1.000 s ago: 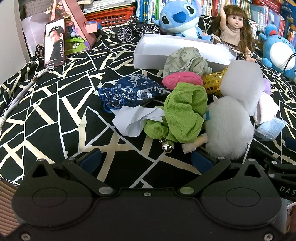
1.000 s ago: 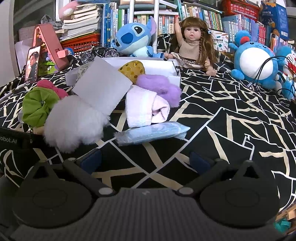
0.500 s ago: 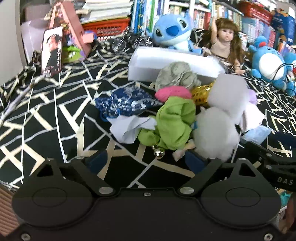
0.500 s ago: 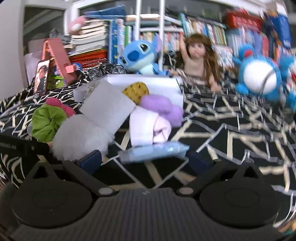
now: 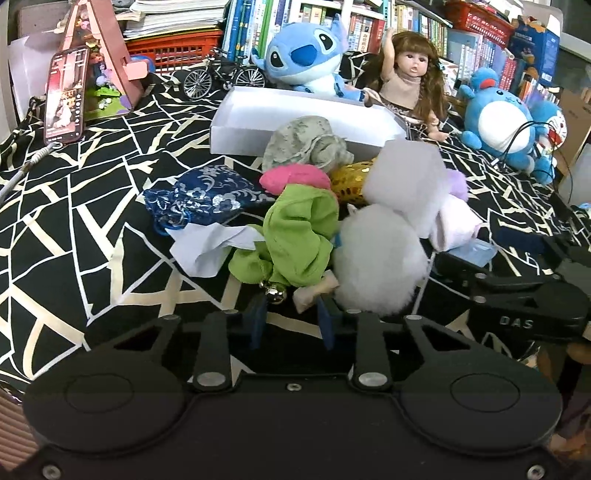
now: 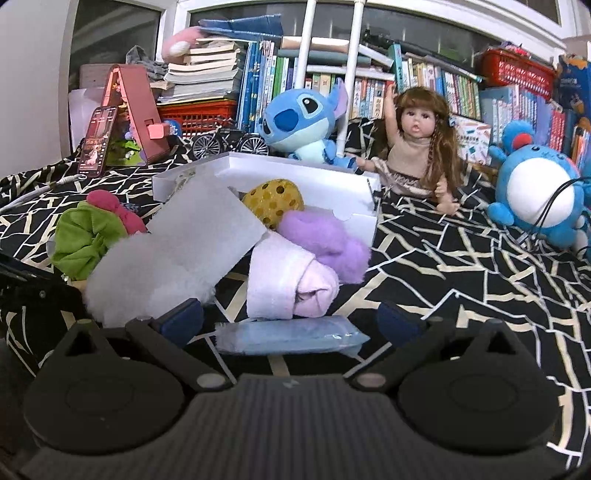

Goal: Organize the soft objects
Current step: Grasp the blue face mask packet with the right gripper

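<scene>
Just before the green scrunchie (image 5: 299, 236), left tool (image 5: 291, 317) nearly closed, gripping nothing; right tool (image 6: 291, 319) wide open.

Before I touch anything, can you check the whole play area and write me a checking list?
Surface: black cloth with cream lines.
Job's things: green scrunchie, white fluffy ball, pink roll and purple fluff, heaped before the white box.
Clutter: phone, toy bicycle, doll.
Tongs: left tongs just closed in around the scrunchie's bell, pinch unclear; right tongs open, blue packet between.
Cables: white cable; black wires over the blue plush.
Surroundings: bookshelves.
</scene>
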Demonstrator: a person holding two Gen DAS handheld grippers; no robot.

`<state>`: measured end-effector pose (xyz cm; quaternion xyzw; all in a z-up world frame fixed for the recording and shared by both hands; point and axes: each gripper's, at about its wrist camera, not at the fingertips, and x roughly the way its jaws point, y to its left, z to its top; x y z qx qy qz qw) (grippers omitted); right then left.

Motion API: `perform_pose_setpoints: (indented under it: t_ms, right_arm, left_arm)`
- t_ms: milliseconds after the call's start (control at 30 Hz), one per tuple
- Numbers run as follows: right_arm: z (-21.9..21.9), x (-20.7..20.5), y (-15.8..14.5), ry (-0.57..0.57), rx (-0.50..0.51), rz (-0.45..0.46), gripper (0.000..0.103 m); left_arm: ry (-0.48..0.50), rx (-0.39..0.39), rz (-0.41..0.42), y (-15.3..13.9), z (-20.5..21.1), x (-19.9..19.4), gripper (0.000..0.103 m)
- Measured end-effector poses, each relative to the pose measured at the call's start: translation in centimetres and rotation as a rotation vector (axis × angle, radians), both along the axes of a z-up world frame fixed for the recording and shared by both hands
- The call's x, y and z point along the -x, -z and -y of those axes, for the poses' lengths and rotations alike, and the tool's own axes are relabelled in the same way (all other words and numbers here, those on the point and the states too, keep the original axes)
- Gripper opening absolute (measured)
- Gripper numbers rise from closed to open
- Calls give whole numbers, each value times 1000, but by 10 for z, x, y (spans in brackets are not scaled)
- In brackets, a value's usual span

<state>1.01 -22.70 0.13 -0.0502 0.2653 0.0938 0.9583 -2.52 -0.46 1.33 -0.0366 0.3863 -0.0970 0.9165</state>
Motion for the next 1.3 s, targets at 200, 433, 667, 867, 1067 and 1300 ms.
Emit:
perform_pose_setpoints:
  t_ms: [200,433,667,867,1067,1300]
  right_arm:
    - [1,-9,6,-8,-40,-31,103]
    - [2,-12,9,-4,-66,-56,95]
    - [1,-2,11,-13,-65,-67,90]
    - [2,3,11,3,-92,-62,88]
    - [1,8,7,10,-98,-55,84]
    - [-3,17,6,-3,-65,-43,84]
  left_arm:
    - [16,34,-13,-3,0,3,25]
    - [25,24,1,-4,2,4,22]
    - [86,7,22,-8,13,6,20]
    - [81,24,0,-5,9,3,17]
    - [93,-1,-5,1,14,-2,17]
    - [92,5,0,1,14,0,10]
